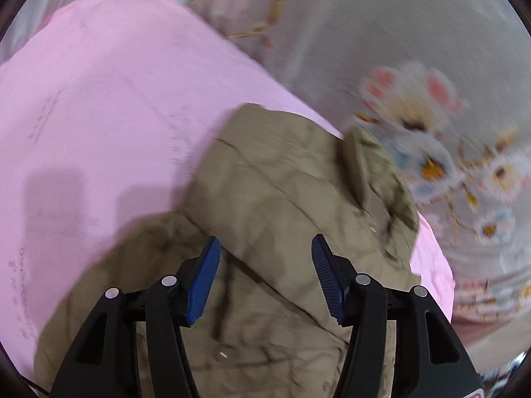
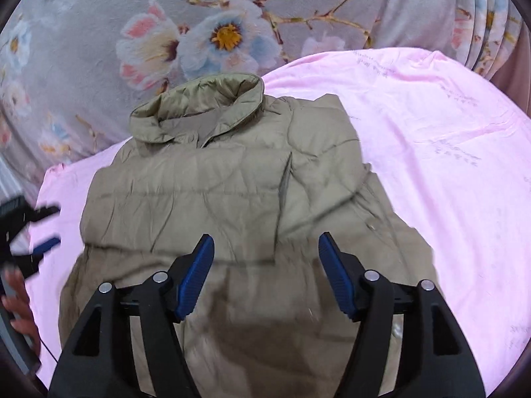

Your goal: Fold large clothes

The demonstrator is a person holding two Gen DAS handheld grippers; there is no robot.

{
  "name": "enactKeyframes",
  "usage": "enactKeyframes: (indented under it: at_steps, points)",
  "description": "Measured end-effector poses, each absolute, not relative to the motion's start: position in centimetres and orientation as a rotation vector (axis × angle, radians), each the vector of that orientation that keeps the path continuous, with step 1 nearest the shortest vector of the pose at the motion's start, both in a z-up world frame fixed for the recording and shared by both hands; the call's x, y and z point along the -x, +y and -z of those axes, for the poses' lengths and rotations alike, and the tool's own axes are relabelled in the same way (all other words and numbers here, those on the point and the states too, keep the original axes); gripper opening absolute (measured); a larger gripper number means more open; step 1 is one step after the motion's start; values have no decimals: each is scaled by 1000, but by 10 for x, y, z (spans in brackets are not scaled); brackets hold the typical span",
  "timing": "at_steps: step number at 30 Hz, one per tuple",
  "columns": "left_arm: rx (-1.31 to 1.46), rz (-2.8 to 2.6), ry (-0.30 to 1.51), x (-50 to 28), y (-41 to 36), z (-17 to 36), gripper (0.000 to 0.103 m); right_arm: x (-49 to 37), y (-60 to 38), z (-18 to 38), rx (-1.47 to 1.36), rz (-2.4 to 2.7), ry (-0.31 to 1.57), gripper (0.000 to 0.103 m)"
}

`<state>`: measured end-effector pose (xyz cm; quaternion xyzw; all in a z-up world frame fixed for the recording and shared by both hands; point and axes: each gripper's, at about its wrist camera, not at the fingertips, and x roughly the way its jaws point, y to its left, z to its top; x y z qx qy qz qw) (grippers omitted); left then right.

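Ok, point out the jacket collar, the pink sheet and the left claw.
jacket collar [image 2: 199, 107], right wrist view, on its folded rim.
pink sheet [image 2: 431, 152], right wrist view, bare area.
left claw [image 1: 265, 278], left wrist view, between fingertips.

The left wrist view is motion-blurred; the jacket [image 2: 232, 199] hem is cut off by the lower edge.

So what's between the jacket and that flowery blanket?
A pink sheet. In the right wrist view it is spread under the jacket and shows as a band around it before the flowery blanket begins; only the collar overlaps the blanket directly.
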<state>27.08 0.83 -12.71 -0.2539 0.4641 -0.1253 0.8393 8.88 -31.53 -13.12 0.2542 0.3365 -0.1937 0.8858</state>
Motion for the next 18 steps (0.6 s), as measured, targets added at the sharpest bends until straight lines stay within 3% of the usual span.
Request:
enactKeyframes:
  at_steps: [5, 7, 9, 14, 18]
  points:
    - [607, 244, 1022, -299, 34, 155, 55, -129, -324, 159, -594, 440, 773, 63]
    - [626, 252, 1036, -307, 35, 164, 55, -138, -323, 167, -595, 429, 794, 44]
    - [641, 260, 1049, -313, 33, 173, 53, -139, -322, 158, -558, 427, 773, 2]
    - [602, 256, 1076, -317, 25, 190, 41, -115, -331, 112, -461, 469, 600, 1]
    - [510, 232, 1068, -314, 13, 196, 38, -139, -338, 163, -382, 476, 846, 2]
